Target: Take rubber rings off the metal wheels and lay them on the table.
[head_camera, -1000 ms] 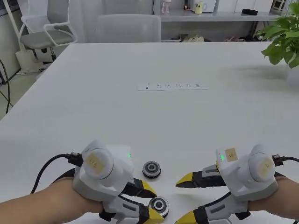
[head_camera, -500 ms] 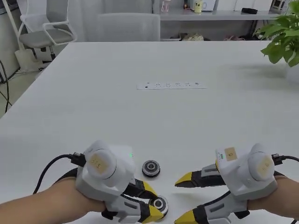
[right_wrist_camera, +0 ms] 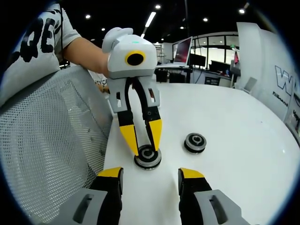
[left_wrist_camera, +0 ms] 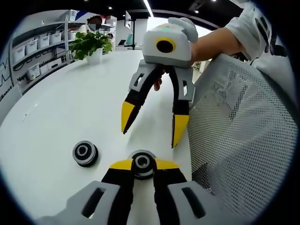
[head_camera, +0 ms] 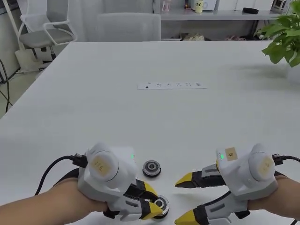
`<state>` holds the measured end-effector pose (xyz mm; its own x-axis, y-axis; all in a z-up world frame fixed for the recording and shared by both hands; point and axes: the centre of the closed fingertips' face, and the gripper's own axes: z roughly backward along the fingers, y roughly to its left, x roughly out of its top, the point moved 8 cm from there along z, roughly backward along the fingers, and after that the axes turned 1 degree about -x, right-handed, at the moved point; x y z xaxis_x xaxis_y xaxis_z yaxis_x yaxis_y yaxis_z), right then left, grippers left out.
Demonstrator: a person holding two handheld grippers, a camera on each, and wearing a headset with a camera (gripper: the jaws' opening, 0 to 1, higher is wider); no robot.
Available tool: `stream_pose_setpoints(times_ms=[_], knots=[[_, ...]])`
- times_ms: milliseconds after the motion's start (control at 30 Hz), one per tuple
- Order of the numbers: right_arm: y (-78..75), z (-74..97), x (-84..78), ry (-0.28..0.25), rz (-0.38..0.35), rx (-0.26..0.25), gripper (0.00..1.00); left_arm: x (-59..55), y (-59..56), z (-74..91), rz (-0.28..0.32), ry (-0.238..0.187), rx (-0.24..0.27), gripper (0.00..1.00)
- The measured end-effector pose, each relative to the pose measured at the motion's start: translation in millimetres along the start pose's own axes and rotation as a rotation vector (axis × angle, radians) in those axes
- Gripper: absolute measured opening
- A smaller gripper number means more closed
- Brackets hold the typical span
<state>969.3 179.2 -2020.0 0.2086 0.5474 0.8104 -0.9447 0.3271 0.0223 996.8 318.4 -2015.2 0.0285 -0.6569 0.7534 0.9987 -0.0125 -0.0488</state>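
The left gripper [head_camera: 151, 202] pinches the near wheel [head_camera: 161, 205] between nearly closed jaws. Just beyond that wheel lies a second wheel [head_camera: 151, 168], and right of it the right gripper [head_camera: 182, 200] hangs wide open, empty. Squeezing could trap the rubber ring [right_wrist_camera: 138, 159] or squirt the near wheel sideways. It lies flat, bore upward (round, so no long axis).

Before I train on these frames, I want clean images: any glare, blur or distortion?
Head view: soft, even light, sharp, faint shadows on the white table. Left gripper view: strong fisheye bend, bright ceiling strip up top, yet the wheel held by the left gripper is crisp. Right gripper view: same bend, dim room with ceiling spots, table well lit.
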Motion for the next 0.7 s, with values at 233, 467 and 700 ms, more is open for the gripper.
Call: stream_pose_setpoints(times_ms=[233,467,700], knots=[[0.5,-0.6,0.1,0.003,0.002,0.004,0.45,-0.3,-1.2,-0.4,-0.033,0.0,0.02,0.09],[-0.3,-0.5,0.4,0.002,0.001,0.001,0.44,-1.7,-1.5,-0.4,-0.057,-0.011,0.034,0.09],[-0.7,-2.7,3.2,-0.001,0.0,0.008,0.43,-1.0,-2.4,-0.1,-0.06,-0.011,0.045,0.08]])
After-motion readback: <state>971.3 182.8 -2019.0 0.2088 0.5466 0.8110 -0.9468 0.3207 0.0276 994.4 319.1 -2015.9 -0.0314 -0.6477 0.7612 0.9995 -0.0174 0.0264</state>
